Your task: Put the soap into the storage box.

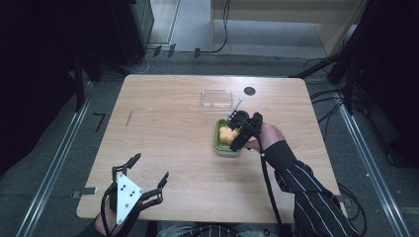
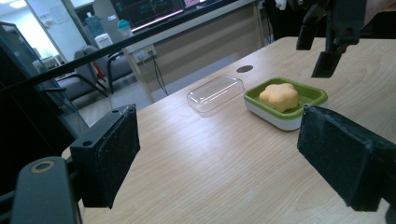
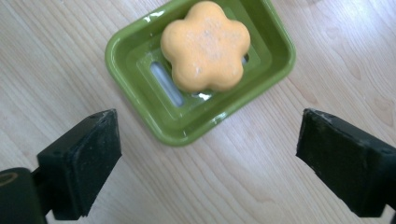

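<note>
An orange flower-shaped soap [image 1: 226,133] [image 2: 279,96] [image 3: 205,46] lies in a green soap dish [image 1: 220,146] [image 2: 312,94] [image 3: 135,65] with a white base, right of the table's middle. My right gripper [image 1: 240,132] [image 2: 314,51] [image 3: 205,158] hovers just above the dish, pointing down, open, with nothing between its jaws. Over the table's near left edge, my left gripper [image 1: 150,166] [image 2: 229,158] is held open and empty, aimed toward the dish from well away.
A clear plastic lid [image 1: 216,98] [image 2: 215,92] lies on the table behind the dish. A dark round cable hole [image 1: 249,91] [image 2: 244,68] sits near the far edge. Bare wooden tabletop [image 1: 163,128] stretches between the two grippers.
</note>
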`<state>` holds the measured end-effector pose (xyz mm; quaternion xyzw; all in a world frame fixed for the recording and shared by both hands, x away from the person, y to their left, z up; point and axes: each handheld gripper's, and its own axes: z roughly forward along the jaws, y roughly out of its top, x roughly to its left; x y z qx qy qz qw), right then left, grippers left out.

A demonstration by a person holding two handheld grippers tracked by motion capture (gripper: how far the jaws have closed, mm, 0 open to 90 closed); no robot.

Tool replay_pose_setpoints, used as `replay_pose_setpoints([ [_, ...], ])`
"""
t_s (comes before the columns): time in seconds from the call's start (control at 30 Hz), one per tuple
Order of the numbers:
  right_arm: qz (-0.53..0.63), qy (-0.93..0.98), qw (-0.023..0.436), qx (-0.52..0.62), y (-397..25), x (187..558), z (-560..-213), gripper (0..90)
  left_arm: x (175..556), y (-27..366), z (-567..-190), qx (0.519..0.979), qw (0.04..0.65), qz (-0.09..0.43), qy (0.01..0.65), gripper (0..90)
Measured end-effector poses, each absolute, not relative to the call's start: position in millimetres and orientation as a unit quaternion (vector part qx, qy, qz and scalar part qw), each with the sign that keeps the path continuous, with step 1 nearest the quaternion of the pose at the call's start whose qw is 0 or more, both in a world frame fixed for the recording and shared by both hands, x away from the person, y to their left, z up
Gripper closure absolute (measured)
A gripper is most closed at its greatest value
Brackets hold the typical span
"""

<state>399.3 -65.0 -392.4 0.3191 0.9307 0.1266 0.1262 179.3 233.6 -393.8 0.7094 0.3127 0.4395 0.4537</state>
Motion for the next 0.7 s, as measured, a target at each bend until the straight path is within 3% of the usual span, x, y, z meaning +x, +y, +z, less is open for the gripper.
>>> replay_pose_setpoints([
  [0.7, 0.127, 0.918, 0.143, 0.348, -111.7, 359.1, -387.5, 4.8, 179.8, 232.7, -393.7, 0.711, 0.453, 0.439, 0.311, 13.5],
])
